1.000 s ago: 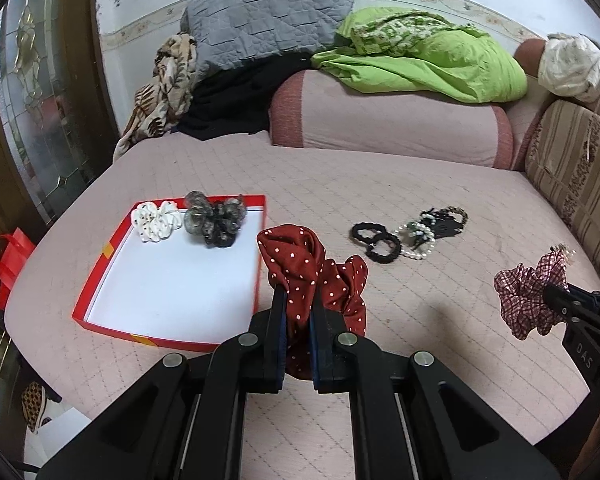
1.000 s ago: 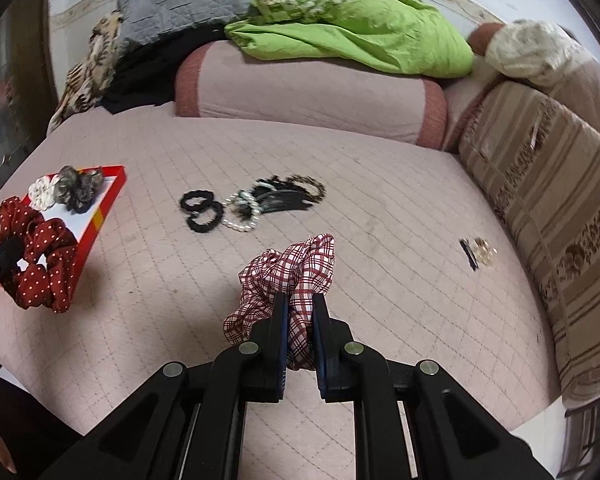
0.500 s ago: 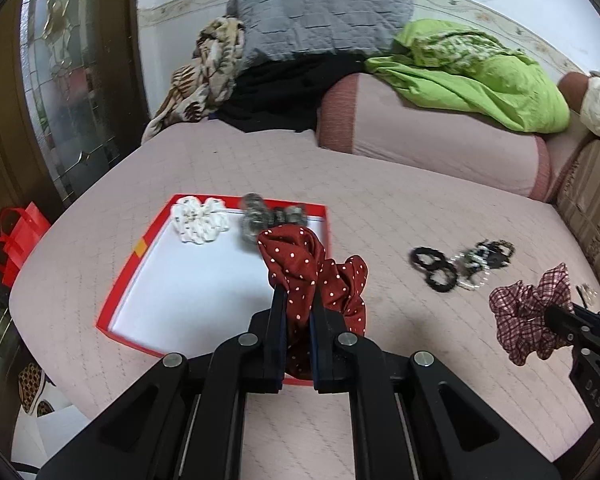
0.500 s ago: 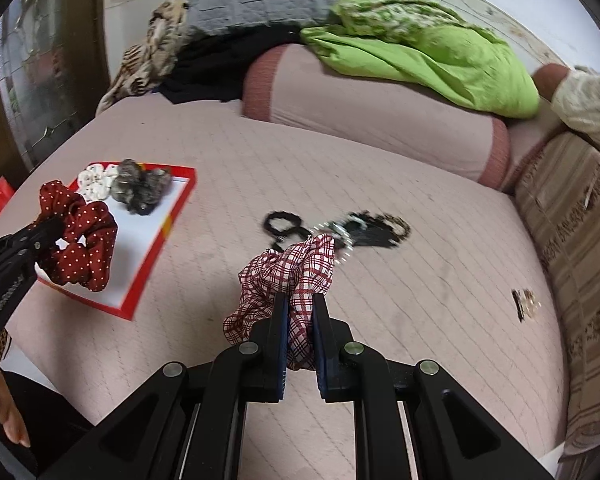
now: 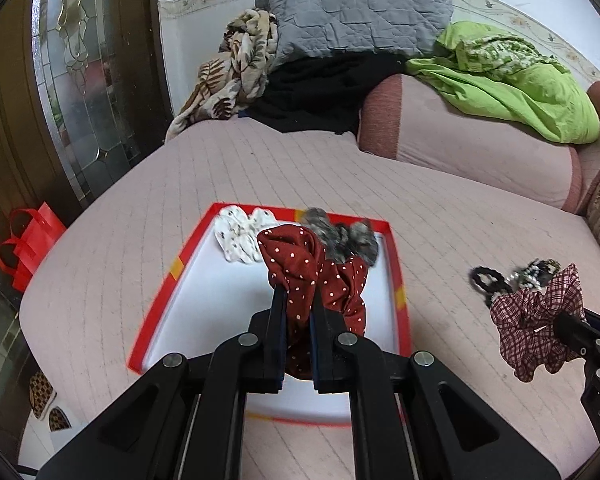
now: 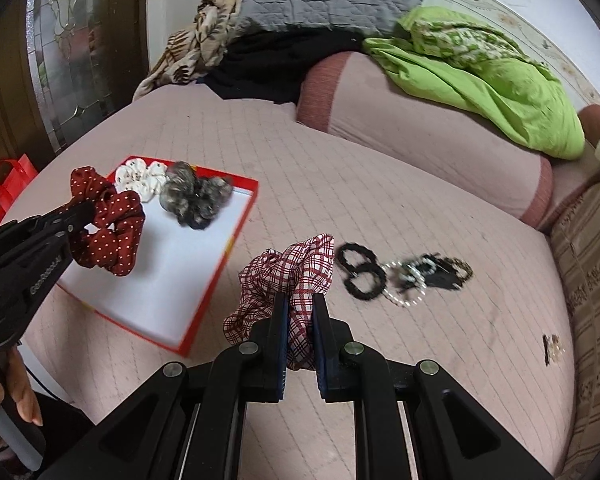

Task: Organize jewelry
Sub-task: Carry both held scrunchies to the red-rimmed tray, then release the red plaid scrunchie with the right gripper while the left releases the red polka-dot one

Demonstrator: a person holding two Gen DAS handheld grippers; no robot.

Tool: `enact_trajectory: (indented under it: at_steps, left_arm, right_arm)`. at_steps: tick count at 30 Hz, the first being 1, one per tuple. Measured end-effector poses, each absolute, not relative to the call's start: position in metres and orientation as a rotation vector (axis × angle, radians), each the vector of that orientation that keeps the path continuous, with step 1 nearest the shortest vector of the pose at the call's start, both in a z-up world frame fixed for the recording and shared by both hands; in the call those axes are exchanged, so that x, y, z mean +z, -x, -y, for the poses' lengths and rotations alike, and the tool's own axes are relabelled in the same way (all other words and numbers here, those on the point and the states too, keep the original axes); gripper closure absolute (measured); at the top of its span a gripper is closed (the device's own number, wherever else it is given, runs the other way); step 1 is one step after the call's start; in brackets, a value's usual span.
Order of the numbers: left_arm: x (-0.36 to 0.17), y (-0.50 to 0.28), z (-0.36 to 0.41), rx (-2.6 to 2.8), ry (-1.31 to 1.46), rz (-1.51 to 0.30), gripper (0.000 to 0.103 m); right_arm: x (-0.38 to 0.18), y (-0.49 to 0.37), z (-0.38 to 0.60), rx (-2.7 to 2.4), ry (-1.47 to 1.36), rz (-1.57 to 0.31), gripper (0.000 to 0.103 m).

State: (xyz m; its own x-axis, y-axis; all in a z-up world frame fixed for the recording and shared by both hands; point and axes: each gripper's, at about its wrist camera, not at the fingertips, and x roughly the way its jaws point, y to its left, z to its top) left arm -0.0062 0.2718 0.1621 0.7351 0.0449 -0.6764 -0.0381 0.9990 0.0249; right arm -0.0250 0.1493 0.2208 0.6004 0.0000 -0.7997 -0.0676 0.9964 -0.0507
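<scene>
My left gripper (image 5: 299,300) is shut on a dark red dotted scrunchie (image 5: 296,264) and hangs over the red-rimmed white tray (image 5: 172,276). That same scrunchie (image 6: 108,220) and gripper (image 6: 86,212) show at the left of the right wrist view. A white scrunchie (image 5: 240,238) and a grey one (image 5: 344,236) lie at the tray's far end. My right gripper (image 6: 300,302) is shut on a red plaid scrunchie (image 6: 290,272), held above the bed to the right of the tray (image 6: 204,320). Black hair ties (image 6: 360,268) and bead bracelets (image 6: 416,276) lie beyond it.
The pink quilted bed (image 6: 340,184) carries a bolster (image 6: 420,120), green cloth (image 6: 480,76), a grey pillow (image 5: 356,8) and dark clothes at the back. A small clip (image 6: 552,348) lies at the right near a striped cushion (image 6: 592,280). A red bag (image 5: 28,240) sits left of the bed.
Both grippers have moved left with their scrunchies. The red dotted one went from the tray's right edge to over the tray; the plaid one now hangs closer to the tray.
</scene>
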Motion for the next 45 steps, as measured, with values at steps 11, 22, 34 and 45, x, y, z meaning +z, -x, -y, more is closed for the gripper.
enact_trajectory:
  at_steps: [11,22,34,45]
  left_arm:
    - [0.148,-0.027,-0.308,0.089,0.006,-0.754,0.094]
    - [0.107,-0.047,-0.368,0.108,0.157,-0.917,0.094]
    - [0.085,-0.046,-0.384,0.286,0.093,-1.025,0.093]
    - [0.095,-0.038,-0.385,0.310,0.131,-0.974,0.065]
  right_arm:
    - [0.214,-0.003,-0.184,0.188,0.016,-0.892,0.090]
    - [0.169,-0.032,-0.217,0.343,-0.080,-0.996,0.090]
    - [0.129,-0.032,-0.228,0.407,-0.142,-1.109,0.090]
    - [0.133,-0.023,-0.226,0.399,-0.128,-1.080,0.057]
